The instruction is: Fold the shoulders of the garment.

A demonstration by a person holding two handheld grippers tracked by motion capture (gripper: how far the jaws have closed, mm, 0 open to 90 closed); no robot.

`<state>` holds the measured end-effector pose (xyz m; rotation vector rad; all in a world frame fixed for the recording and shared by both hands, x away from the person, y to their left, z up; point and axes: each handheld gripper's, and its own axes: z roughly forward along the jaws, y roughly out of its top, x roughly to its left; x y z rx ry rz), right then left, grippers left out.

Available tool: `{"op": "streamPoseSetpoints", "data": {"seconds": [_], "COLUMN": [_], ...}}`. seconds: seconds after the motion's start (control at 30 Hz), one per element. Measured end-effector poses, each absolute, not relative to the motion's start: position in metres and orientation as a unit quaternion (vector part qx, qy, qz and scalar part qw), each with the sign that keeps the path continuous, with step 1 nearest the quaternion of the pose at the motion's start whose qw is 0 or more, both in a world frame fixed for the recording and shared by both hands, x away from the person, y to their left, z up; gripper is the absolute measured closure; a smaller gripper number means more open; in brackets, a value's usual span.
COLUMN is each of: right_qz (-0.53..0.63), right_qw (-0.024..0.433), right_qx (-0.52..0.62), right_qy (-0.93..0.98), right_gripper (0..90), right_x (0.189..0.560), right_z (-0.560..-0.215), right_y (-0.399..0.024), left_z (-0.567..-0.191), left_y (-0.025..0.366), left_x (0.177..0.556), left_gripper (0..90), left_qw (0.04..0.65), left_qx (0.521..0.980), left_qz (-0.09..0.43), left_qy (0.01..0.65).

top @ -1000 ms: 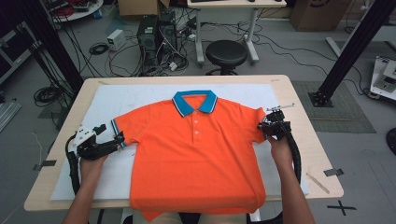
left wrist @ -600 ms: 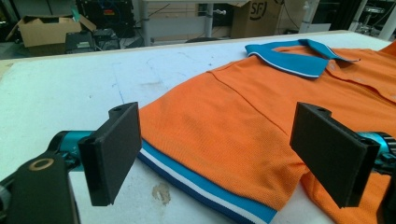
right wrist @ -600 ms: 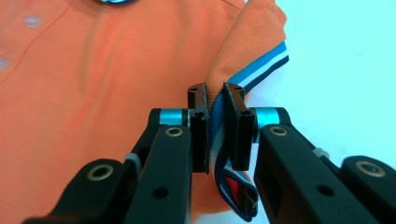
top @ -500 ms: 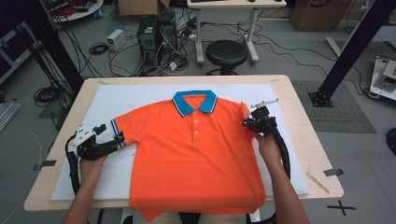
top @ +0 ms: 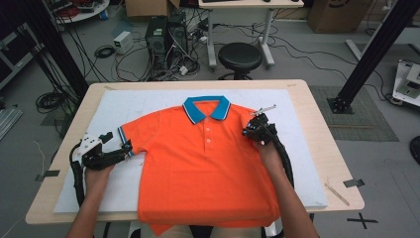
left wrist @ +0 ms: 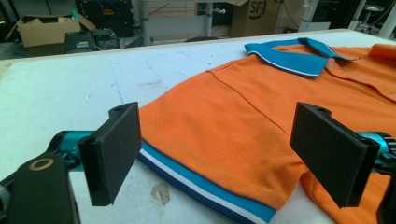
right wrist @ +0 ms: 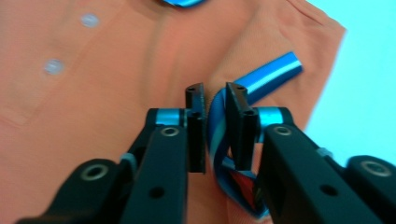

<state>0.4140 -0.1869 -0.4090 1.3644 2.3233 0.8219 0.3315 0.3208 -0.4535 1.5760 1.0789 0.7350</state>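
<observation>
Right claw [right wrist: 215, 109] has just been opening, sleeve cuff [right wrist: 219, 140] loosely between its jaws – left claw [left wrist: 233, 154] gapes wide over the shirt [top: 208, 163].

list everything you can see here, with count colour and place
short-sleeved polo shirt: 1, orange with blue collar and blue-white sleeve cuffs, flat on the mat, hem over the near edge
rectangular mat: 1, white, covering most of the tabletop
wooden table: 1, light wood, centre
round stool: 1, black, on the floor beyond the table
computer tower: 1, dark, on the floor among cables
cardboard box: 1, brown, open, background of the left gripper view
tape cross: 1, black, on the floor at the near right
left gripper: 1, black, jaws wide apart around the shirt's left sleeve
right gripper: 1, black, jaws just opening, striped cuff between them, folded over the shirt
</observation>
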Motion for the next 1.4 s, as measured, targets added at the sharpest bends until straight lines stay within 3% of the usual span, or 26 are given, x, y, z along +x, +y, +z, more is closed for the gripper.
{"op": "streamPoseSetpoints", "data": {"seconds": [0.17,0.23,0.37,0.6,0.7,0.9,1.4], "right_qz": [0.315,0.31,0.306,0.293,0.263,0.237,0.298], "right_qw": [0.176,0.192,0.174,0.14,0.146,0.168,0.165], "right_qx": [0.471,0.481,0.491,0.458,0.451,0.444,0.442], "right_qy": [0.805,0.797,0.797,0.827,0.84,0.847,0.83], "right_gripper": [63.1,61.8,56.5,55.5,61.1,84.4,88.6], "right_x": [0.412,0.412,0.416,0.419,0.423,0.428,0.428], "right_z": [-0.401,-0.398,-0.402,-0.417,-0.426,-0.428,-0.412], "right_y": [-0.188,-0.192,-0.197,-0.171,-0.157,-0.15,-0.154], "left_z": [-0.453,-0.453,-0.453,-0.453,-0.453,-0.454,-0.454], "left_y": [0.321,0.321,0.321,0.321,0.321,0.321,0.321], "left_x": [0.331,0.331,0.332,0.332,0.331,0.332,0.332], "left_gripper": [16.7,16.7,16.9,17.0,17.0,17.0,17.0], "left_qw": [0.52,0.52,0.521,0.52,0.521,0.523,0.523], "left_qx": [0.658,0.658,0.658,0.659,0.658,0.657,0.656], "left_qz": [0.307,0.307,0.306,0.306,0.306,0.305,0.304], "left_qy": [0.45,0.45,0.45,0.45,0.45,0.45,0.451]}}
